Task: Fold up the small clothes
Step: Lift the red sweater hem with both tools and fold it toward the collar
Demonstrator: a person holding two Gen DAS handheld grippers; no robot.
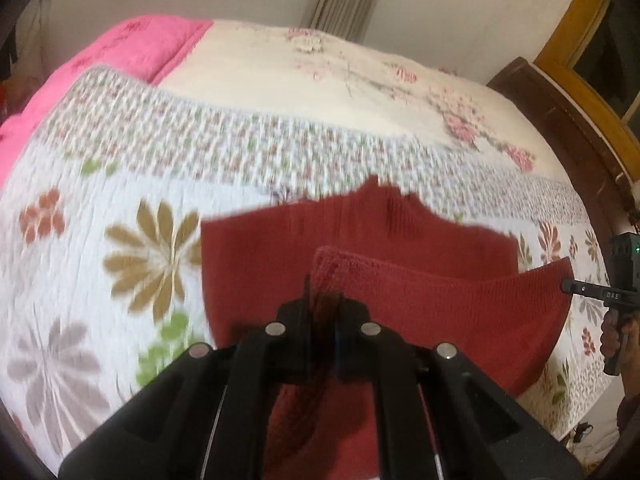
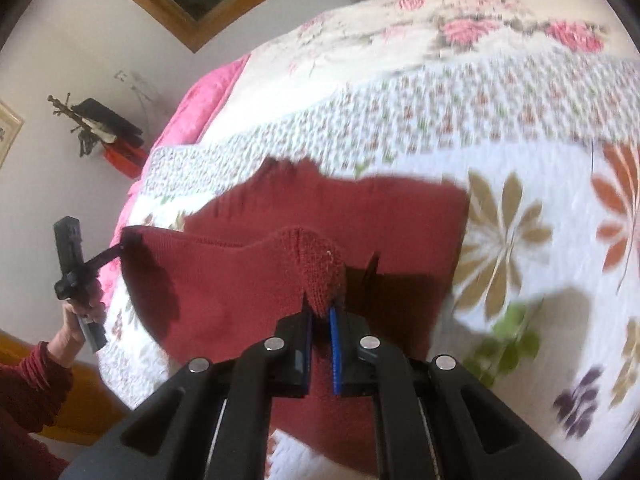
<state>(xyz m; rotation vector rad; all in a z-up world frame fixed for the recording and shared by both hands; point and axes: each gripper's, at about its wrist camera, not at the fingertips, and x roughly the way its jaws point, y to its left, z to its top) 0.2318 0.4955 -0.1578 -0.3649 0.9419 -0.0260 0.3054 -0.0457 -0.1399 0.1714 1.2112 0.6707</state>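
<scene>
A dark red ribbed knitted garment (image 1: 360,236) lies on a bed covered with a white quilted bedspread printed with large flowers (image 1: 100,248), and its near hem is lifted off the bedspread by both tools. In the left wrist view the left gripper (image 1: 322,304) has its two black fingers (image 1: 294,316) closed on a bunched corner of the knit, which rises between them toward 12 o'clock, while the rest of the cloth spreads beyond and toward 3 o'clock. There, at the frame's right edge, the right gripper (image 1: 570,286) pinches the opposite corner, a hand (image 1: 612,338) holding its grip; the raised hem sags between the two corners. In the right wrist view the right gripper (image 2: 320,312) holds a fuzzy fold of the garment (image 2: 256,280) between its blue-padded fingers (image 2: 334,344), clamped on the cloth. At 9 o'clock the left gripper (image 2: 124,242) bites the far corner, held by a hand (image 2: 76,320) with a dark red sleeve (image 2: 32,384) below it. The flat upper part of the garment rests on the bedspread (image 2: 520,152) toward 12 o'clock, its collar end pointing away. A pink blanket (image 1: 132,44) lies at the bed's far side.
</scene>
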